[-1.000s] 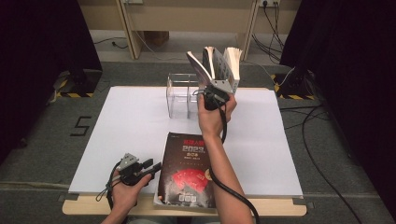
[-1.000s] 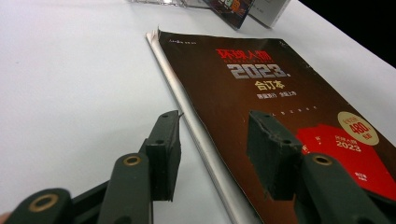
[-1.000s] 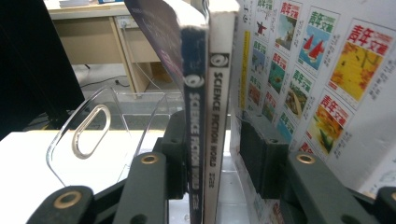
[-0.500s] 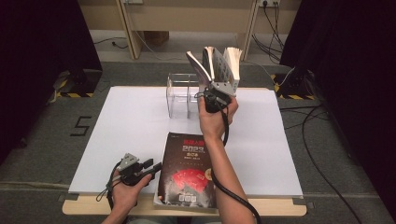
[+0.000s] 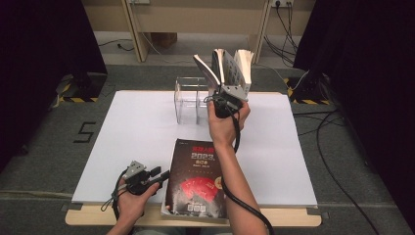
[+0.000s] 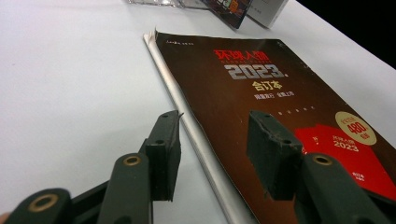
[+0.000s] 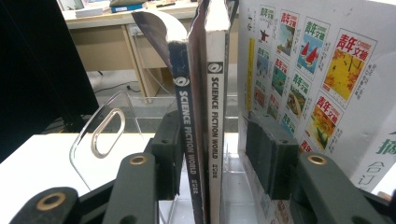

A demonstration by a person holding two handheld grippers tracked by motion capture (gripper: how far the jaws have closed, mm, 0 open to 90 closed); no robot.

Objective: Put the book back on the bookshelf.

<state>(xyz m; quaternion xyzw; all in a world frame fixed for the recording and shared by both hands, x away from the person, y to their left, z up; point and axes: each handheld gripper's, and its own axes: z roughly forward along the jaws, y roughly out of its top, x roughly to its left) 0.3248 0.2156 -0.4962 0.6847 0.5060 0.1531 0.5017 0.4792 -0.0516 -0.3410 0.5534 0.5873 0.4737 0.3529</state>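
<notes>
Several magazines (image 5: 230,63) stand upright at the far side, beside a clear acrylic holder (image 5: 188,98). My right gripper (image 5: 226,84) points up at them. Two "Science Fiction World" spines (image 7: 215,102) stand between its jaws, which have just been opening. The right pad (image 7: 271,144) stands clear of them, so the right gripper (image 7: 212,140) is open. A white magazine with colourful covers (image 7: 317,79) leans at the right. A dark "2023" magazine (image 5: 198,176) lies flat near the front edge. My left gripper (image 5: 164,175) is open and low, astride that dark magazine's (image 6: 280,112) spine edge; the left gripper (image 6: 215,135) grips nothing.
The white tabletop (image 5: 132,132) has free room at left and right. The clear holder's curved handle wall (image 7: 107,130) rises left of the held spines. Cables (image 5: 337,161) trail on the floor at right, and black curtains flank the table. Wooden furniture stands behind.
</notes>
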